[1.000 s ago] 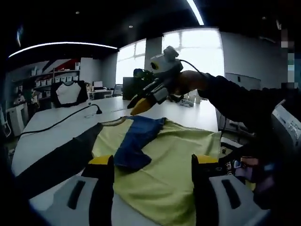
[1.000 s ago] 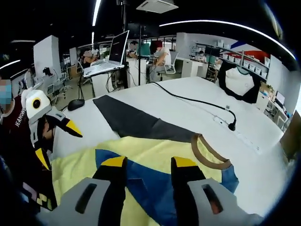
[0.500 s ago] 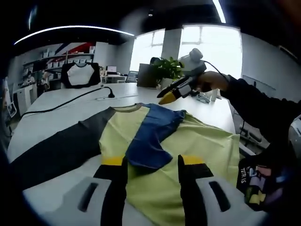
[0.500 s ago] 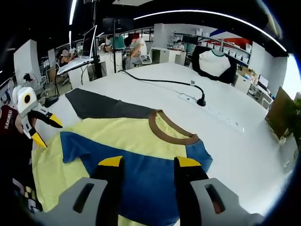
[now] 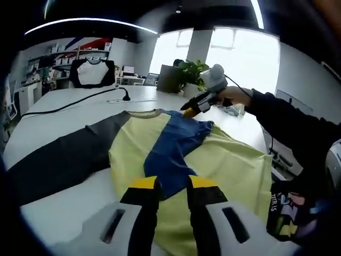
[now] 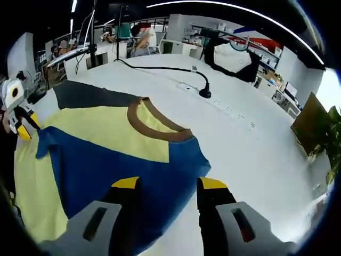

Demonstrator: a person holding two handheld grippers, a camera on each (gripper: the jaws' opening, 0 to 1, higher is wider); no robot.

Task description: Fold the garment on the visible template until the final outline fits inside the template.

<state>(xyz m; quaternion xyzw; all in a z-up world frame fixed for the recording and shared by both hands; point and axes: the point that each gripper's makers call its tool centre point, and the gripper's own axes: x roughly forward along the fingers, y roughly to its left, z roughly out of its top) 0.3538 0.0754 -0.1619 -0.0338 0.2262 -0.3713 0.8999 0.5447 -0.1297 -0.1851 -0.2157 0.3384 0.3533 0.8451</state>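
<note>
In the left gripper view, the left tongs [image 5: 172, 185] are spread with nothing between them, their yellow tips over the near end of the blue sleeve [image 5: 169, 152]. The shirt [image 5: 226, 165] lies flat on the white surface [image 5: 64, 210], with the dark template [image 5: 58, 157] showing beside it toward the left of this view. The sleeve's long axis runs straight away from these tongs, toward the right tongs [image 5: 187, 110] hanging over its far end by the collar.

In the right gripper view, the right tongs [image 6: 167, 184] are also spread and empty, above the blue shoulder [image 6: 114, 176] just short of the brown collar [image 6: 154, 129]. The left tongs [image 6: 25, 127] sit at the sleeve's far tip. My guess is each hand is nearest its own end of the sleeve, so the fold would start along that line.
</note>
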